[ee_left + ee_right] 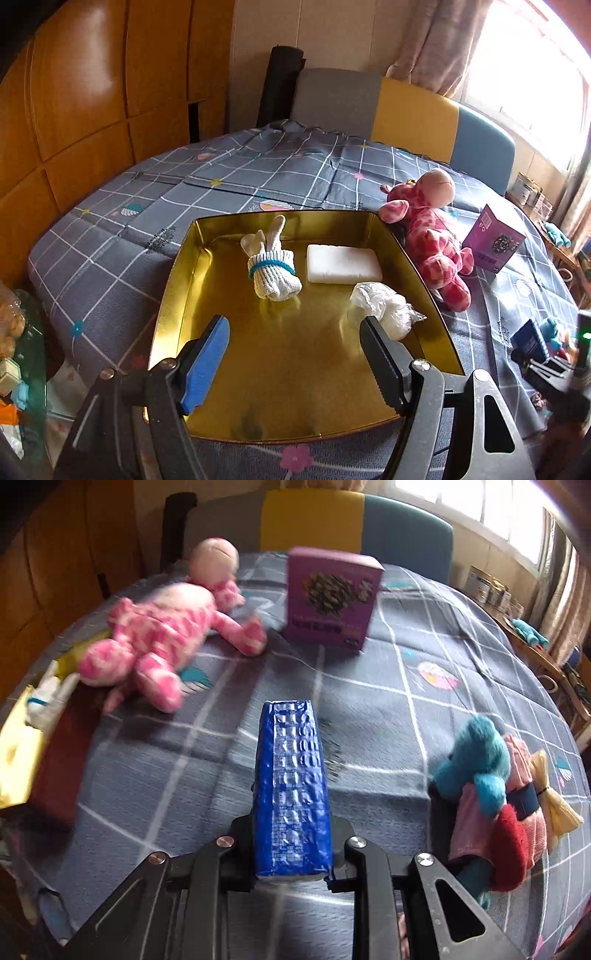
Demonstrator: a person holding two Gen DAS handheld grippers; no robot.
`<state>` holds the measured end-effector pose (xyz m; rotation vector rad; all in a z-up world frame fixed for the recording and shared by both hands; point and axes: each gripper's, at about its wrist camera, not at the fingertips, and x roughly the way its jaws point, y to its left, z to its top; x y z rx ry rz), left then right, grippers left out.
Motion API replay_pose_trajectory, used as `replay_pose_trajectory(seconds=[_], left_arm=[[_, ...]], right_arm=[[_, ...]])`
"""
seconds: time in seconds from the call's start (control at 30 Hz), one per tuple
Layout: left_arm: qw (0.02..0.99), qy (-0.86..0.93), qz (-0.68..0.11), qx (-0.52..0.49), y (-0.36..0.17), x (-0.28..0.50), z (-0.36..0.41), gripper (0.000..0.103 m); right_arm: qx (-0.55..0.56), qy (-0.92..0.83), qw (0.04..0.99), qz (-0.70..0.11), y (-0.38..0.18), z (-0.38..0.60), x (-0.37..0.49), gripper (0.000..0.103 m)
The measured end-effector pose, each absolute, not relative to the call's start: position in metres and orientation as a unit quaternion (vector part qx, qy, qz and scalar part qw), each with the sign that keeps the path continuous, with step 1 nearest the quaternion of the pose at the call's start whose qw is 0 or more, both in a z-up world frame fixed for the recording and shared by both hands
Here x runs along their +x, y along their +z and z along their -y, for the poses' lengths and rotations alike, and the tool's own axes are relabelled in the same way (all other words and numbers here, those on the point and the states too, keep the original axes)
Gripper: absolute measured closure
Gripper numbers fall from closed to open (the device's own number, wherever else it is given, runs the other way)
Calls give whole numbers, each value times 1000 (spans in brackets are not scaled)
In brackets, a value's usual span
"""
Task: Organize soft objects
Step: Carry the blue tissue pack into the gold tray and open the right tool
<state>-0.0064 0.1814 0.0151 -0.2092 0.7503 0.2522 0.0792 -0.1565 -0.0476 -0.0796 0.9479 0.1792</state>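
A gold tray (173, 280) lies on the checked bedspread. In it lie a rolled white sock bundle (271, 267), a white foam block (343, 264) and a crumpled clear bag (384, 308). My left gripper (295, 354) is open and empty above the tray's near half. A pink plush giraffe (432, 236) lies just right of the tray; it also shows in the right wrist view (162, 638). My right gripper (291, 812) is shut on a blue soft pack (291, 786), held above the bedspread. A teal and pink plush toy (491, 775) lies to its right.
A purple box (332, 598) stands on the bed beyond the giraffe, also in the left wrist view (493, 240). A grey, yellow and blue headboard (406, 107) backs the bed. Wooden cabinets (74, 92) stand left. A cluttered side table (14, 350) is at the near left.
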Motion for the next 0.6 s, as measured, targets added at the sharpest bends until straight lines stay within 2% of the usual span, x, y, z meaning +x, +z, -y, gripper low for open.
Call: replay_pose_trajectory(seconds=[0.37, 0.6], left_arm=[[921, 138, -353, -95, 22, -24, -186, 27], [919, 156, -346, -102, 24, -33, -201, 27]], right_arm=[[-30, 323, 839, -436, 12, 34, 54, 79], [-57, 383, 800, -458, 8, -44, 60, 79]])
